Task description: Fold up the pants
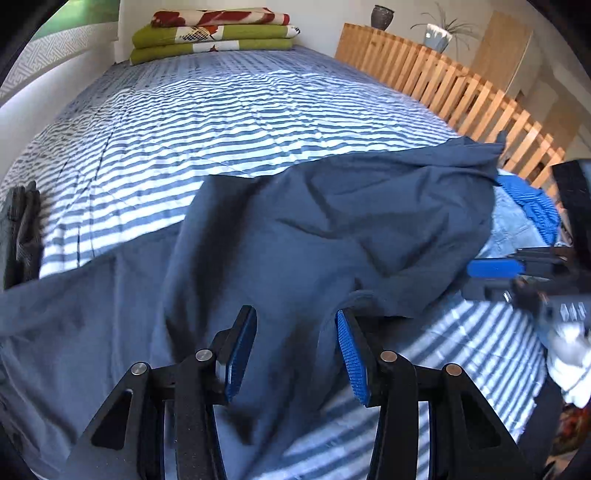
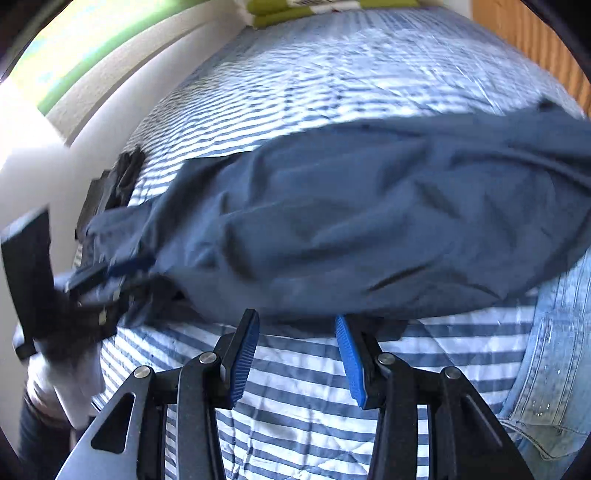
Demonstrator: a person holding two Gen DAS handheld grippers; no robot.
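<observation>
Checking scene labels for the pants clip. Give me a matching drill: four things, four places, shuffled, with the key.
Things:
1. dark blue pants
2. folded blankets
3. light jeans
4. wooden slat rail

Places:
A. stacked at the bed's far end
B. along the bed's right side, left wrist view
C. spread across the striped cover, before both tongs
D. right edge, right wrist view

Pairs: 1-C, 2-A, 3-D, 4-B

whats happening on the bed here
A person with a claw in each hand is folding dark blue pants on a striped bedspread. The left claw sits over the cloth with fabric between its fingers. The right claw is empty at the pants' near edge. Light jeans wait beside.
</observation>
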